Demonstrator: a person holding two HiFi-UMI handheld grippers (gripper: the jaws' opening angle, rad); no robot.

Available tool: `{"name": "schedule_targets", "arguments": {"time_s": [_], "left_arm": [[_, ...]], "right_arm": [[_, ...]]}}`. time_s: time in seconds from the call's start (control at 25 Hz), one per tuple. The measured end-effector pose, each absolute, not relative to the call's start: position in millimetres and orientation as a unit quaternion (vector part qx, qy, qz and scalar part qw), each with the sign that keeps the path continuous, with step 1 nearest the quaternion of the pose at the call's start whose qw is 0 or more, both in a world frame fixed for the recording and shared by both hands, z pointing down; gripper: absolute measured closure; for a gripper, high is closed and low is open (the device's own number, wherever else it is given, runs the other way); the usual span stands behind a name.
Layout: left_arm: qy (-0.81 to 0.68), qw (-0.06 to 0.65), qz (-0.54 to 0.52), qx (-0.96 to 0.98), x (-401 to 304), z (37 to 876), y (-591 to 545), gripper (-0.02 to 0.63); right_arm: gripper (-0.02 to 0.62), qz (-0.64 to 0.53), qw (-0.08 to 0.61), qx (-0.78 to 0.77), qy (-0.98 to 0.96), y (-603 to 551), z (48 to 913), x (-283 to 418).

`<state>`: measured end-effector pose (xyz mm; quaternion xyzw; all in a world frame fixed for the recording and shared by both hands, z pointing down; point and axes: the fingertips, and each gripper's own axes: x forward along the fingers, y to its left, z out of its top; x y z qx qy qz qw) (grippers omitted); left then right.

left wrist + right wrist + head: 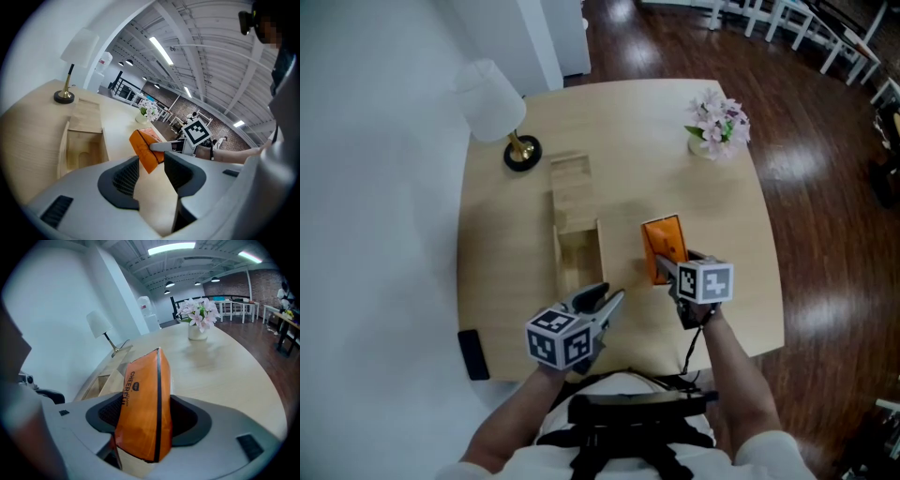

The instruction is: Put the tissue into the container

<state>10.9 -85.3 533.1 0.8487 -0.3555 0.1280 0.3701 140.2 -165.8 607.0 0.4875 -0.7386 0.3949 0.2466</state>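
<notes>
An orange tissue pack [664, 246] stands on edge between the jaws of my right gripper [667, 269], which is shut on its near end. In the right gripper view the pack [143, 408] fills the gap between the pads and leans a little to the left. To its left lies the wooden container [578, 255], a long box with its sliding lid [570, 184] pushed back and the near half uncovered and hollow. My left gripper [605, 302] hovers open by the box's near end with nothing between its fingers. From it I see the pack [146, 149] tilted over the table.
A white lamp [492, 101] stands at the table's back left and a vase of pink flowers [718, 127] at the back right. A black flat object [473, 354] lies at the front left edge. Wooden floor surrounds the table [722, 225].
</notes>
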Motion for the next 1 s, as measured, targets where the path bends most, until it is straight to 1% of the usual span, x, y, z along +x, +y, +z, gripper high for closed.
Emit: {"name": "schedule_targets", "arguments": {"time_s": [0.28,0.56,0.76,1.0], "left_arm": [[-0.371,0.362,0.105,0.849,-23.5,518.9,-78.1,0.436],[-0.384,0.360,0.090,0.845,-67.9,514.3,-68.6,0.436],[-0.394,0.362,0.084,0.841,-98.3,516.6,-61.1,0.436],[-0.395,0.367,0.086,0.838,-122.2,521.2,-53.4,0.436]], "right_arm": [[0.293,0.391,0.210,0.495,-0.748,-156.2,564.2,110.3],[0.293,0.393,0.179,0.470,-0.770,-147.4,536.3,32.5],[0.293,0.410,0.178,0.458,-0.769,-143.6,547.8,-22.3],[0.293,0.417,0.204,0.463,-0.755,-144.7,576.0,-57.1]]}}
